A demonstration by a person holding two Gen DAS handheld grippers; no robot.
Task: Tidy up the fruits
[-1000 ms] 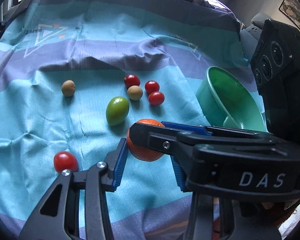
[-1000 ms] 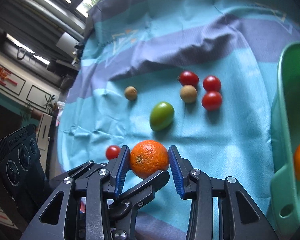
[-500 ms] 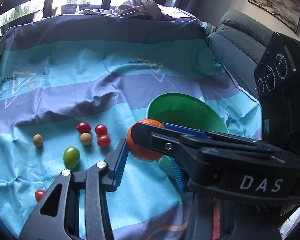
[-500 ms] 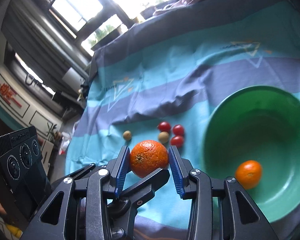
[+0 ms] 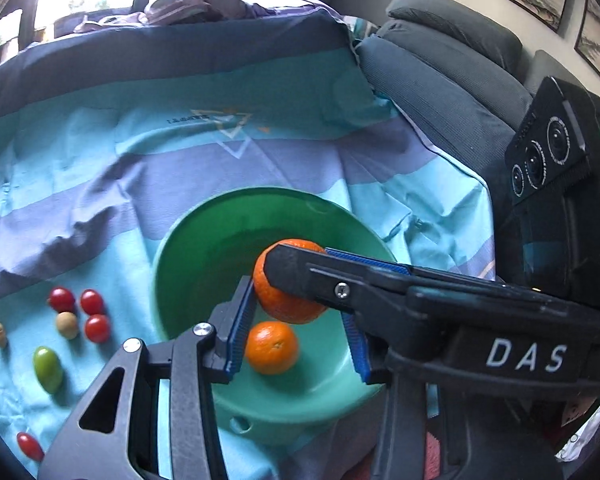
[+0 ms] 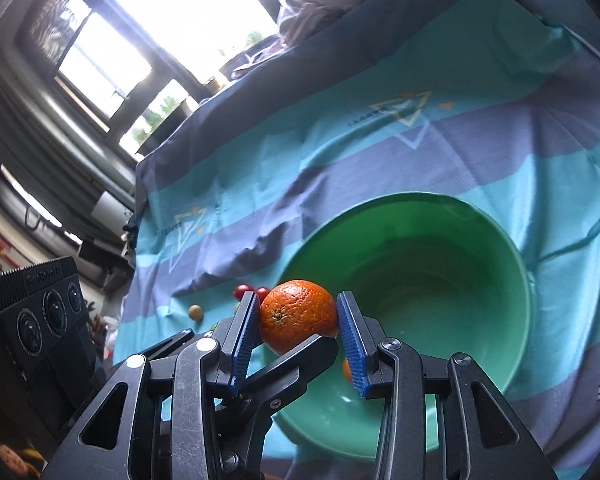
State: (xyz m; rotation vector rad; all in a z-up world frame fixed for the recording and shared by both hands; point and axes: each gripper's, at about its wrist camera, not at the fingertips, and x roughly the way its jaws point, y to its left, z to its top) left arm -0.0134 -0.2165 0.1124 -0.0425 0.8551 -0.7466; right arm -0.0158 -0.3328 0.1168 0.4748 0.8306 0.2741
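Orange (image 6: 298, 314) pinched between blue pads of both the right claw (image 6: 298, 320) and left claw (image 5: 296, 312), held above the near half of the green bowl (image 5: 188, 248), straight over a second orange (image 5: 271, 347) on its floor.

The cloth (image 5: 80, 152) is striped in turquoise, pale lilac and dark navy, with small triangle outlines. The bowl (image 5: 204, 240) is green. Two oranges are bright orange: one held (image 6: 298, 315), one in the bowl (image 5: 271, 347). Cherry tomatoes (image 5: 92, 302) are red, the oval fruit (image 5: 48, 364) green; finger pads (image 6: 246, 332) are blue
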